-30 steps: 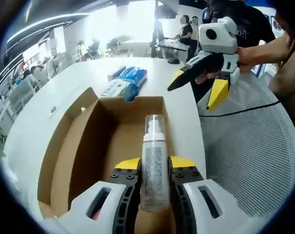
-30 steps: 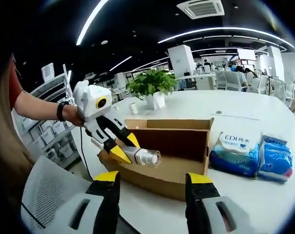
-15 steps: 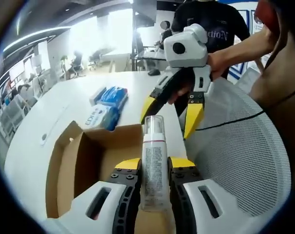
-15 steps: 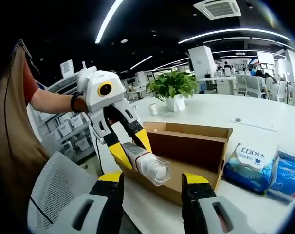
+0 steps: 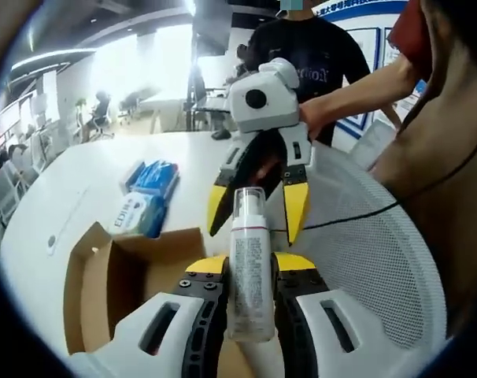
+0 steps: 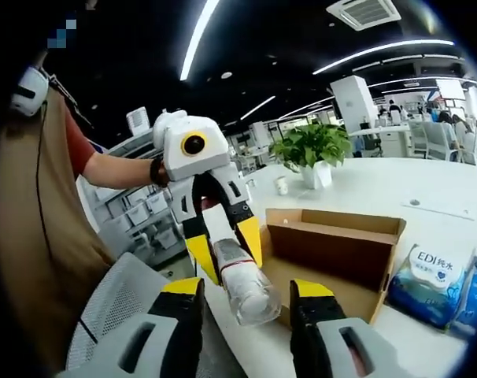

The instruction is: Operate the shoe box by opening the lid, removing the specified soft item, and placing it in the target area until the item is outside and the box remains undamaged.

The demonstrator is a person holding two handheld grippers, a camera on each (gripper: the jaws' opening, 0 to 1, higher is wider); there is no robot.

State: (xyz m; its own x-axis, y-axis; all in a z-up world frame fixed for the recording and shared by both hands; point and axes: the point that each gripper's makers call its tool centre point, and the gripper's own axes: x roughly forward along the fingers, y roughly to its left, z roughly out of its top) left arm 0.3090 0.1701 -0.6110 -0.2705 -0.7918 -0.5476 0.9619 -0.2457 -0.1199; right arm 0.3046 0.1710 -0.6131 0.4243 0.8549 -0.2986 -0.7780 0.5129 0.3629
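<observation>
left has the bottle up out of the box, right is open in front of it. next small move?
Probably ease the open right gripper forward around the bottle cap: the left gripper grips its body, lifted clear of the box, and the cap points between the right jaws.

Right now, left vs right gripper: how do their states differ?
The left gripper is shut on the pump bottle; the right gripper is open, holding nothing. The left carries the bottle above the open cardboard box; the right's jaws flank the bottle's cap end. Both have yellow-tipped jaws.

White table (image 6: 364, 185): open shoe box (image 6: 337, 248), tissue packs (image 5: 144, 203), probably potted plant (image 6: 311, 150).
</observation>
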